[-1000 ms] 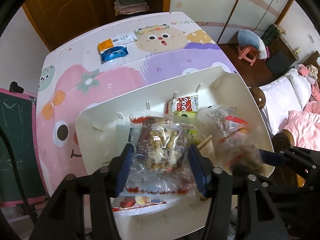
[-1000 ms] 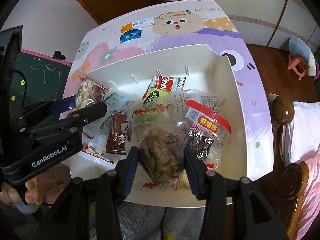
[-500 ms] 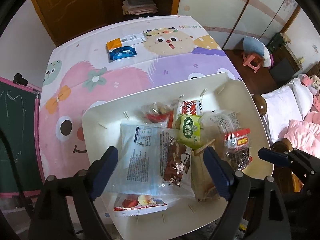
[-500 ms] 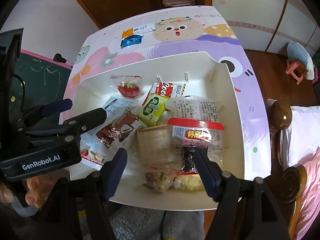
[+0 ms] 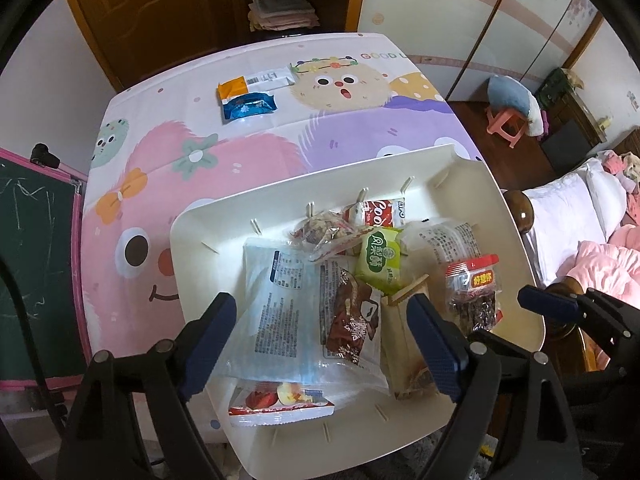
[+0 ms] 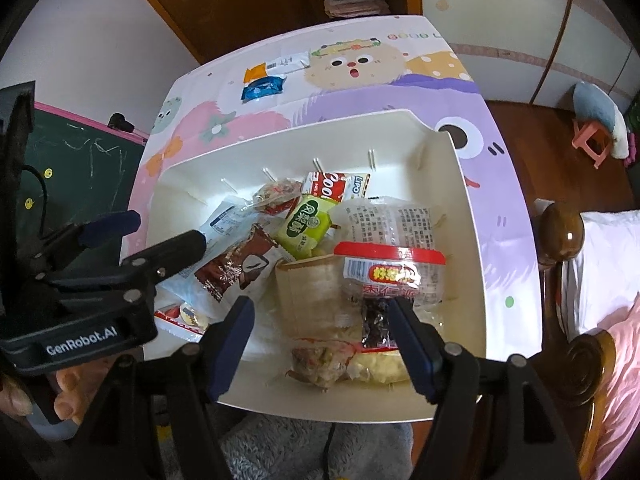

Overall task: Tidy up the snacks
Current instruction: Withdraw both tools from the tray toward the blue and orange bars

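A white bin holds several snack packets on the cartoon tablecloth. My left gripper hangs open over a clear packet and a brown chocolate packet, pressing on neither. A nut packet lies loose at the bin's back wall. In the right wrist view my right gripper is open above the bin's near side. A second nut packet rests below it, untouched. A red-topped packet of dark fruit sits beside a green packet. The left gripper shows at the left.
A blue packet and an orange-and-white packet lie on the far part of the table. A green chalkboard stands left of it. A bed with a wooden post is on the right, a pink stool beyond.
Both grippers have opened and let go of their nut packets. The left one's packet dropped to the back of the bin, the right one's to the near side.
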`<state>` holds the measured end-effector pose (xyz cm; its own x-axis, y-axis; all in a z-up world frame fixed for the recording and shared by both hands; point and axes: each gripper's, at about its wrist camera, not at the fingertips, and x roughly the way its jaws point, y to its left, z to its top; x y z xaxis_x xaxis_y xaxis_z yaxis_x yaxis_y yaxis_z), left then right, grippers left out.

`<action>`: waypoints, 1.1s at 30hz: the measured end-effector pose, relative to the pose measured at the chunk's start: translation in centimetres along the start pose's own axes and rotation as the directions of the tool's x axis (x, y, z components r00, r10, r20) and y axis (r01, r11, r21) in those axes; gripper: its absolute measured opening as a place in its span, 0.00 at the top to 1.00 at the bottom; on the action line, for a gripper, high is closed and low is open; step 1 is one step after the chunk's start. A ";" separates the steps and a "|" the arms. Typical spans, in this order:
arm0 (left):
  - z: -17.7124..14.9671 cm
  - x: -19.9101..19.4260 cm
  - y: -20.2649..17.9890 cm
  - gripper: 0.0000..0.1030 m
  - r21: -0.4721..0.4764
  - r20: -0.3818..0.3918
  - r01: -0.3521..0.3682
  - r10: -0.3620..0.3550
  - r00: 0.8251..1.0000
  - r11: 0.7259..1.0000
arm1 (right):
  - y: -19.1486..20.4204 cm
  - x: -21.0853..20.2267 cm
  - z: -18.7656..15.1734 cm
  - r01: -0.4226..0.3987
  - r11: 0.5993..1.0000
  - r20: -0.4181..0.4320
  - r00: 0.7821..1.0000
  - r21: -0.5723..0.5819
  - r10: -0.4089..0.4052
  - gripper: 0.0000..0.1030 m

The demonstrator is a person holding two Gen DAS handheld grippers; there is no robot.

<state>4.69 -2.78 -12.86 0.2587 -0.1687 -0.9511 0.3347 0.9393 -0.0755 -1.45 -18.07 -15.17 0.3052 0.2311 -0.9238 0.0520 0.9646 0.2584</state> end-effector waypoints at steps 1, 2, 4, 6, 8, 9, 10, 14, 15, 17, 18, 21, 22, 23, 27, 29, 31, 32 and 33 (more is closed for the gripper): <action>0.0 0.0 0.0 0.16 0.000 0.000 -0.001 0.001 1.000 1.000 | 0.1 -0.1 0.1 0.001 1.000 0.002 1.000 -0.005 -0.001 0.32; 0.0 0.0 0.0 0.16 -0.001 0.000 -0.002 0.002 1.000 1.000 | 0.2 -0.2 0.2 0.000 1.000 0.006 1.000 -0.010 0.000 0.32; 0.1 -0.2 0.1 0.16 -0.007 0.006 -0.001 0.001 1.000 1.000 | 0.3 -0.4 0.4 0.001 1.000 0.012 1.000 -0.021 0.000 0.32; 0.3 -0.4 0.2 0.16 -0.011 0.011 -0.002 0.002 1.000 1.000 | 0.4 -0.6 0.5 0.000 1.000 0.015 1.000 -0.029 0.000 0.32; 0.6 -0.6 0.4 0.16 -0.018 0.017 -0.002 0.002 1.000 1.000 | 0.5 -0.7 0.8 0.000 0.999 0.020 1.000 -0.039 0.001 0.32; 0.7 -0.6 0.6 0.16 -0.021 0.020 -0.003 0.003 1.000 1.000 | 0.6 -0.8 0.9 0.001 0.999 0.022 1.000 -0.042 0.000 0.32; 0.9 -0.7 0.7 0.16 -0.023 0.025 -0.006 0.006 1.000 1.000 | 0.7 -0.8 1.1 0.003 0.999 0.026 1.000 -0.047 -0.001 0.32; 1.3 -1.1 1.2 0.16 -0.031 0.046 -0.020 0.022 0.999 0.999 | 0.9 -1.0 1.7 -0.003 0.998 0.040 0.999 -0.057 0.005 0.32; 1.4 -1.1 1.3 0.16 -0.033 0.051 -0.023 0.025 0.998 0.999 | 1.0 -1.0 1.9 -0.003 0.998 0.043 0.999 -0.059 0.005 0.32; 1.8 -1.2 1.8 0.16 -0.043 0.060 -0.026 0.028 0.998 0.999 | 1.1 -0.9 2.3 -0.006 0.998 0.045 0.999 -0.065 0.008 0.32; 2.0 -1.3 2.1 0.16 -0.047 0.063 -0.026 0.029 0.998 0.999 | 1.2 -0.9 2.5 -0.006 0.998 0.045 0.999 -0.068 0.009 0.32; 2.7 -1.5 2.9 0.16 -0.066 0.074 -0.018 0.022 0.997 0.998 | 1.6 -0.8 3.3 -0.002 0.996 0.042 0.999 -0.091 0.006 0.32; 2.9 -1.6 3.1 0.16 -0.071 0.077 -0.015 0.020 0.997 0.997 | 1.7 -0.9 3.6 0.003 0.995 0.041 0.999 -0.102 0.002 0.32; 3.2 -1.7 3.3 0.16 -0.076 0.081 -0.013 0.019 0.997 0.997 | 1.9 -0.9 3.9 0.007 0.993 0.042 0.999 -0.118 -0.002 0.32; 4.9 -2.2 4.1 0.16 -0.092 0.100 -0.020 0.029 0.995 0.996 | 2.7 -1.5 5.8 0.065 0.982 0.074 0.996 -0.179 -0.053 0.32; 6.0 -2.5 4.4 0.16 -0.092 0.110 -0.031 0.041 0.993 0.995 | 2.8 -1.9 7.2 0.106 0.976 0.104 0.991 -0.188 -0.088 0.32; 7.3 -2.8 4.6 0.16 -0.084 0.119 -0.051 0.061 0.991 0.995 | 2.6 -2.2 9.1 0.111 0.976 0.122 0.989 -0.190 -0.089 0.32; 8.1 -3.0 4.8 0.16 -0.081 0.129 -0.060 0.070 0.989 0.995 | 2.5 -2.5 9.9 0.110 0.976 0.128 0.988 -0.189 -0.086 0.32; 8.9 -3.2 4.9 0.16 -0.079 0.140 -0.070 0.080 0.987 0.994 | 2.4 -2.7 10.8 0.110 0.976 0.138 0.987 -0.189 -0.084 0.32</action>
<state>13.59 -0.27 -7.54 0.4089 -0.1328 -0.9029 0.2435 0.9694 -0.0323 8.08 -17.78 -9.04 0.4277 0.1295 -0.8946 -0.0960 0.9906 0.0975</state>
